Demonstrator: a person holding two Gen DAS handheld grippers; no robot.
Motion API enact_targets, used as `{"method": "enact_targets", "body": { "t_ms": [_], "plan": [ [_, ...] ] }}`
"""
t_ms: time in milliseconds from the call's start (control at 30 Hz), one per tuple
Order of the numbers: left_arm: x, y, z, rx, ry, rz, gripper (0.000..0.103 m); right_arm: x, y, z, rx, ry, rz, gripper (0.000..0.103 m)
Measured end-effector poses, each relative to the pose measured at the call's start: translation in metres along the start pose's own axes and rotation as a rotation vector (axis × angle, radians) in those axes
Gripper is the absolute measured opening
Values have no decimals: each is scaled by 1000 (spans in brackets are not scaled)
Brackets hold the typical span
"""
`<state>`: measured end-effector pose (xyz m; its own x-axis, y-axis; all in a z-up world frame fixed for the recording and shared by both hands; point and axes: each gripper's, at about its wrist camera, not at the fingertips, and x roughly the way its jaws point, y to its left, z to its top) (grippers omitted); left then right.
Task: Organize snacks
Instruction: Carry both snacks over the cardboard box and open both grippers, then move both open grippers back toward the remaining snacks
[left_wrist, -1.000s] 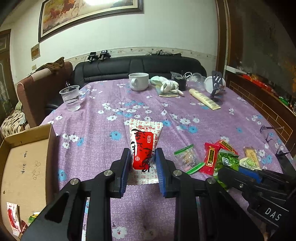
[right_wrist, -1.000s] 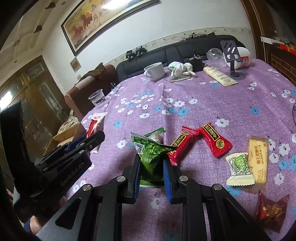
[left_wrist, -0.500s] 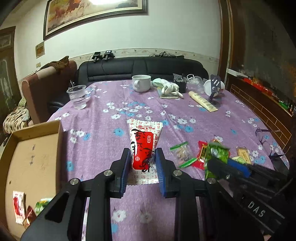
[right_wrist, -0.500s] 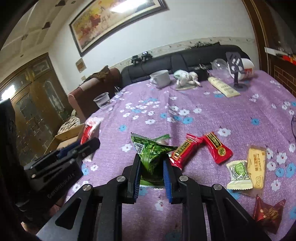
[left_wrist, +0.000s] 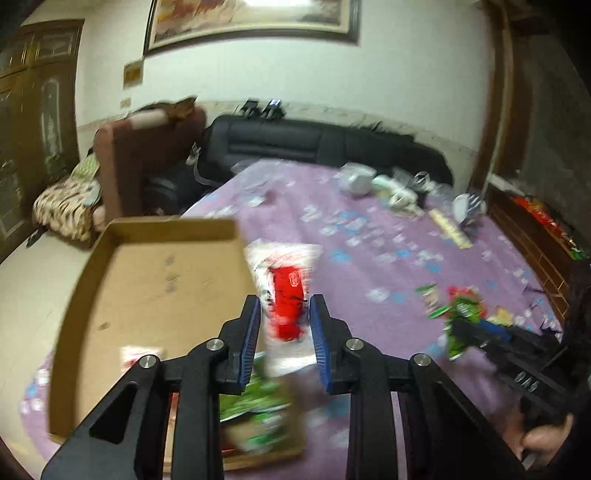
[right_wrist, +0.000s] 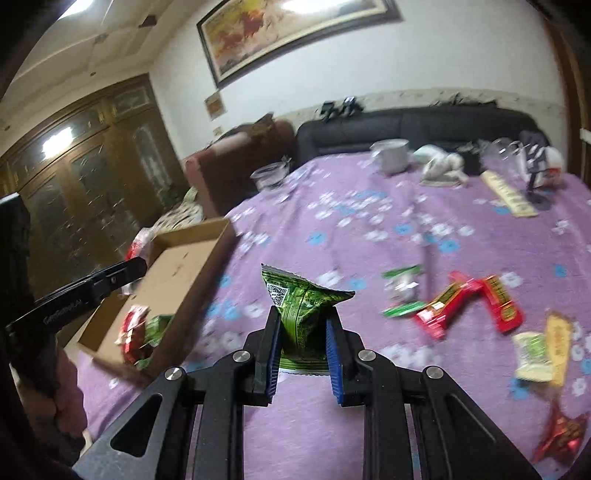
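Left gripper (left_wrist: 284, 332) has swung from mid-worktop to the cardboard box (left_wrist: 162, 280), fingers clamped on the red-white packet (left_wrist: 286, 295) at the box's right wall. Right gripper (right_wrist: 303, 343), fingers clamped on the green packet (right_wrist: 303, 314), is farther off; box lies lower left.

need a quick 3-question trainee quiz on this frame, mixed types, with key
1. True or false: the left claw is shut on a red-and-white snack packet.
2. The right claw holds: A) a green foil snack packet; B) a white mug; C) nothing.
3. Fill in: snacks already lie in the open brown ____ box.

Key: 1 true; 2 A; 3 cardboard.
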<state>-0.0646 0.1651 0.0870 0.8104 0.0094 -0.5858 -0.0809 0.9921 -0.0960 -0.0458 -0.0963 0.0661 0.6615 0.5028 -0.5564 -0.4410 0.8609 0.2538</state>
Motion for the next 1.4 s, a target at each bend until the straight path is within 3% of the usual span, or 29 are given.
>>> {"method": "enact_targets", "body": {
  "t_ms": [200, 300, 467, 567, 633, 700, 1067, 1267, 1400],
  "plan": [
    [13, 64, -15, -94, 63, 99, 25, 17, 56, 3, -52, 81, 75, 22],
    [18, 85, -23, -140, 82, 110, 25, 26, 93, 8, -94, 85, 128, 22],
    [25, 101, -31, -171, 100, 119, 25, 60, 145, 5, -152, 142, 178, 22],
    [25, 105, -33, -177, 105, 123, 25, 78, 165, 0, -193, 164, 167, 23],
    [23, 106, -33, -178, 104, 123, 25, 85, 172, -4, -204, 164, 143, 31],
    [23, 105, -33, -170, 108, 117, 25, 83, 173, -8, -216, 150, 147, 47],
    [19, 78, -27, -128, 99, 106, 25, 42, 115, 13, -80, 79, 152, 48],
    [11, 50, -17, -85, 75, 79, 25, 22, 37, 25, 109, 72, 96, 49],
    [8, 15, -8, -26, 69, 19, 25, 10, -14, 30, 211, 59, 35, 49]
  ]
}}
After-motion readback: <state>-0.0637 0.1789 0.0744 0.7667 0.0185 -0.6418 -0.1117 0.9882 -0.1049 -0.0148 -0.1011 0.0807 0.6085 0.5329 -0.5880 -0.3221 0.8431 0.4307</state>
